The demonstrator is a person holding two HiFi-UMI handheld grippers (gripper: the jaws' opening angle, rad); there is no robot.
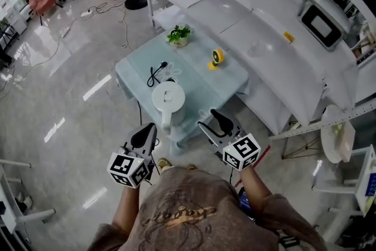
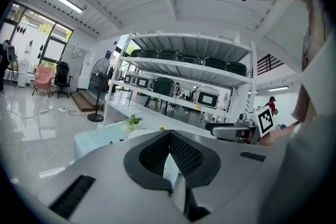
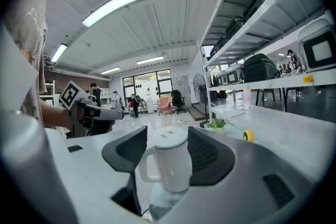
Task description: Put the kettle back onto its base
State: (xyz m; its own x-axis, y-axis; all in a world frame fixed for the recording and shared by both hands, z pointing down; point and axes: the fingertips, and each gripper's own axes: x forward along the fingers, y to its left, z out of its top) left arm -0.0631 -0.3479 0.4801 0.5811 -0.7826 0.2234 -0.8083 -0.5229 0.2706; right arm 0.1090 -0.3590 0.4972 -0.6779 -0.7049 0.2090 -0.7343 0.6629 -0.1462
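The kettle [image 1: 168,100] stands upright near the front edge of the small cloth-covered counter [image 1: 220,82]. Its handle points back toward the person. A black cord [image 1: 155,74] lies on the cloth just beyond it. I cannot tell whether the base is under the kettle or behind it.

Both arms are held low and bent, short of the counter edge. The left hand-held gripper [image 1: 147,133] is clenched on nothing and sits nearest the handle, with the kettle ahead and slightly to its right. The right hand-held gripper [image 1: 211,121] is released, its jaws wide apart and framing the kettle from a distance. From it, the kettle lies ahead and to the left.

The handle's vertical line probably suits a level reach from the left.
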